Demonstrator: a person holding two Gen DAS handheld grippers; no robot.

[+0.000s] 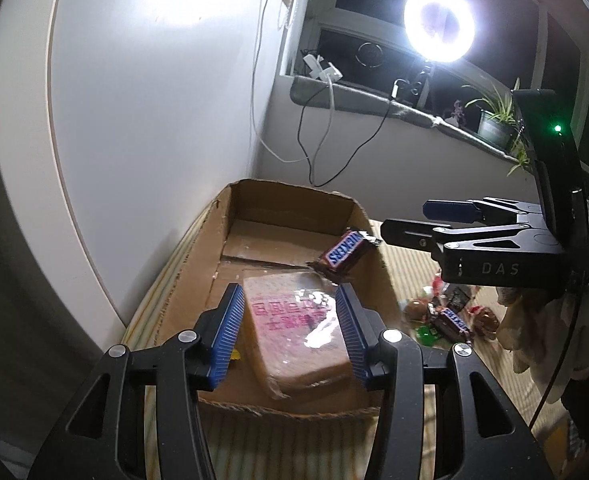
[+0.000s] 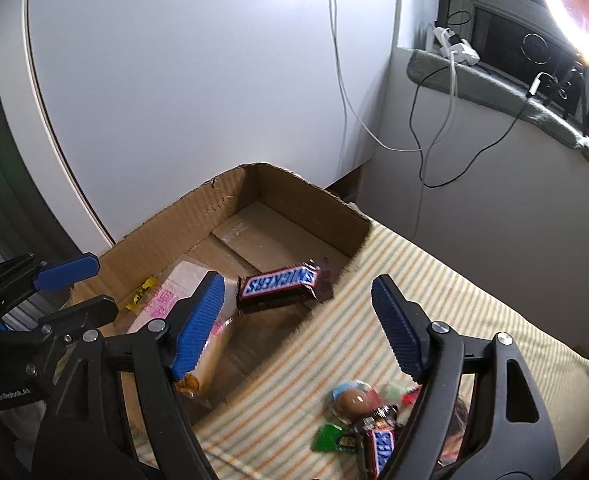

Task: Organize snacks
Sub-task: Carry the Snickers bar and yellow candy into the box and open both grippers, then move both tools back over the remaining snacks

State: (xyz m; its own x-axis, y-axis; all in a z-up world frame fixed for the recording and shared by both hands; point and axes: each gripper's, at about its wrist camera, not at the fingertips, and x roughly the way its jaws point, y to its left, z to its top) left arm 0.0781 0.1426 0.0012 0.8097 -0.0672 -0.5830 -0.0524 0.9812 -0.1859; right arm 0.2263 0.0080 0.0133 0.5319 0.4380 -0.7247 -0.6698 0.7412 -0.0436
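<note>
The left gripper [image 1: 290, 332] stands with its blue fingers [image 1: 226, 332] apart on either side of a plastic-wrapped sandwich [image 1: 294, 332] with pink print, which lies in the near part of an open cardboard box [image 1: 294, 208]; whether the pads touch the wrapper cannot be told. A Snickers bar [image 1: 344, 256] is tilted at the box's right wall. The right gripper [image 1: 418, 224] reaches in from the right above it, fingers apart and empty. The box sits on a striped cloth [image 1: 410, 276], and to its right lies a heap of small snacks [image 1: 446, 316].
</note>
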